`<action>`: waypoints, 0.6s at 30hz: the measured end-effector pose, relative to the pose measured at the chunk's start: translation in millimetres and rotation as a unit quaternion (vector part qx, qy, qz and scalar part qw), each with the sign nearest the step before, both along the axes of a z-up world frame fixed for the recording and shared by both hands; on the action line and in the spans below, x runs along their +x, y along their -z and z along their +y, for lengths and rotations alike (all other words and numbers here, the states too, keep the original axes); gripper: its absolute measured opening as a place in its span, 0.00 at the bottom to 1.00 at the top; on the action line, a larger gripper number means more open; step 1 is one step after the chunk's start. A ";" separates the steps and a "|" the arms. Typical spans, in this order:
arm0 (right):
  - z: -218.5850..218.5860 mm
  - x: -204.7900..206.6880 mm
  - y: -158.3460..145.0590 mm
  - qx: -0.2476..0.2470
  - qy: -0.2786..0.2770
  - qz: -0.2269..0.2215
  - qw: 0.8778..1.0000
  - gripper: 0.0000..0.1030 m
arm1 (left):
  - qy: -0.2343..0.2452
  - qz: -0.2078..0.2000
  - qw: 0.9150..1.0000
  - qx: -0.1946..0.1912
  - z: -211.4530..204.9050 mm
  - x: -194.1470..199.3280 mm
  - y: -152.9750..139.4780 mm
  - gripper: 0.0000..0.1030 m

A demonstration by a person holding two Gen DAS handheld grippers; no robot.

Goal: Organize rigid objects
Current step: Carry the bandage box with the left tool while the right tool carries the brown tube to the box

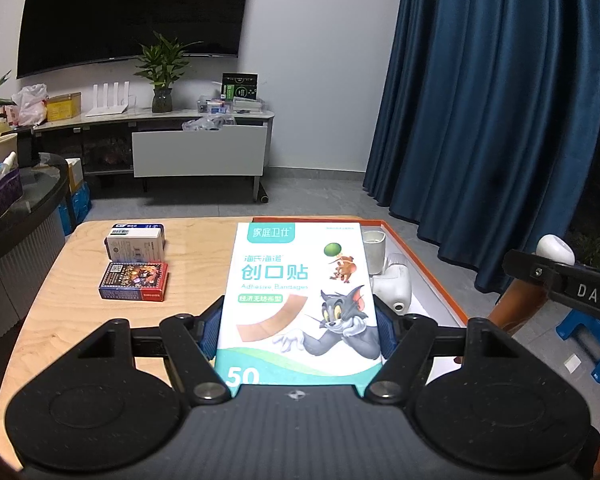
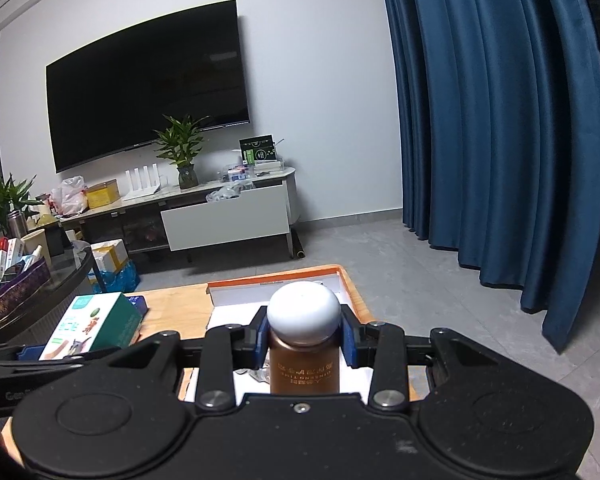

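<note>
My left gripper [image 1: 298,330] is shut on a white-and-teal adhesive bandage box [image 1: 300,300] with cartoon cat art, held above the wooden table [image 1: 60,320]. The box also shows in the right wrist view [image 2: 92,326]. My right gripper [image 2: 304,338] is shut on a brown bottle with a white round cap [image 2: 303,344], held over the orange-rimmed white tray [image 2: 276,284]. In the left wrist view the tray [image 1: 432,268] holds white items [image 1: 392,280]. A blue-and-white box [image 1: 136,242] and a red-and-blue card box [image 1: 134,280] lie on the table's left part.
A TV stand [image 1: 200,148] with a plant and clutter stands by the far wall. A dark glass table [image 1: 20,216] with boxes is at the left. Blue curtains [image 1: 492,100] hang at the right, and a blue stool [image 1: 592,340] is beside the table.
</note>
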State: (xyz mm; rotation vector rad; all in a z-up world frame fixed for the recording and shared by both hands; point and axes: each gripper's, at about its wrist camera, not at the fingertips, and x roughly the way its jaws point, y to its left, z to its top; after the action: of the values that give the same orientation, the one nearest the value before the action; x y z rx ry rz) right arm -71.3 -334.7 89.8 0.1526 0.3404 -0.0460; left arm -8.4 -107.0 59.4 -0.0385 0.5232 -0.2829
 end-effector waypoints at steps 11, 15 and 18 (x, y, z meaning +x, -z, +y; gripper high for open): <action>-1.6 10.1 8.1 -0.014 -0.002 0.011 1.000 0.42 | 0.013 0.024 1.000 0.008 -12.6 15.2 7.1 0.70; -1.2 13.0 11.0 -0.014 -0.004 0.017 1.000 0.42 | 0.011 0.024 1.000 0.004 -14.6 20.5 6.2 0.69; -2.8 14.4 11.0 -0.011 -0.006 0.019 1.000 0.42 | 0.009 0.022 1.000 -0.002 -15.6 21.6 6.2 0.69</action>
State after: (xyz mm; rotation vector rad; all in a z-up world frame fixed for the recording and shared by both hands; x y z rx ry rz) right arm -56.9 -337.5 78.8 0.1272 0.3789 -0.0415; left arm 13.2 -122.6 53.3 -0.0444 0.5671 -0.3016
